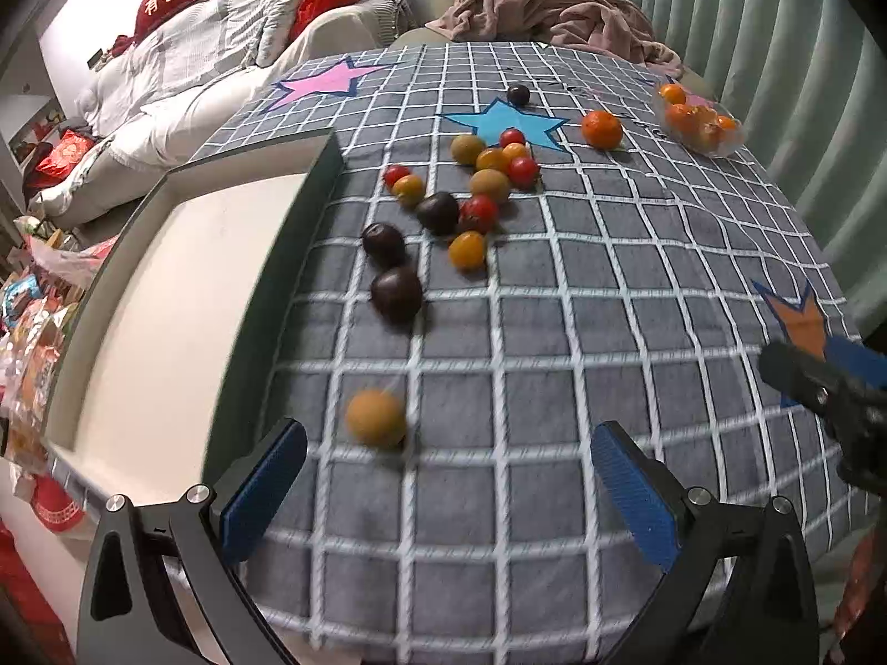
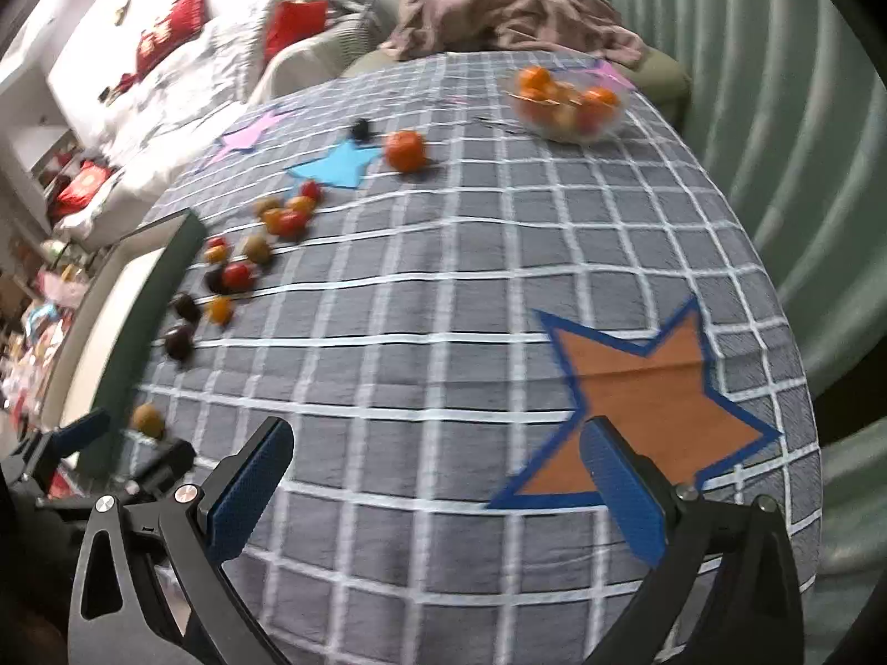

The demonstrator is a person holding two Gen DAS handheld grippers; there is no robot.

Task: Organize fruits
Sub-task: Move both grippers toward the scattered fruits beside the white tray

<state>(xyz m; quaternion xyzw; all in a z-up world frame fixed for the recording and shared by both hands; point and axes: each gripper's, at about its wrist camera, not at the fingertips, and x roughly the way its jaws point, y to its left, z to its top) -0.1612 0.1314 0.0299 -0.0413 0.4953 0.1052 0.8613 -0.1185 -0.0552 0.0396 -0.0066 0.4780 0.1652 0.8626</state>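
The left tongs (image 1: pixel 449 476) stood spread wide with nothing between them, angled down over the checked cloth (image 1: pixel 554 332) on the surface; a blurred tan fruit (image 1: pixel 376 417) lay just ahead of the left pad. The right tongs (image 2: pixel 438 482) were equally spread and empty, hanging over an orange star (image 2: pixel 654 388) with a blue border, whose lower tips were hidden behind the right pad. The wrist view on the right was smeared, so small fruits there could hardly be told apart. Beside the tan fruit ran a tray (image 1: pixel 166 288) with a dark rim and pale floor, its near end cut off by the left tongs. Past it lay the loose fruits: three dark purple ones (image 1: pixel 396 293) near the tray wall, then a cluster of four red tomatoes (image 1: pixel 478 213), four yellow-orange ones (image 1: pixel 467 249) and two more tan fruits (image 1: pixel 490 184), some overlapping. Farther off sat one small dark fruit (image 1: pixel 518 94) by a blue star (image 1: pixel 507 123), one tangerine (image 1: pixel 602 129) alone, and a clear bowl (image 2: pixel 571 105) holding more tangerines, their number unclear. A pink star (image 1: pixel 324 83) lay at the far edge.
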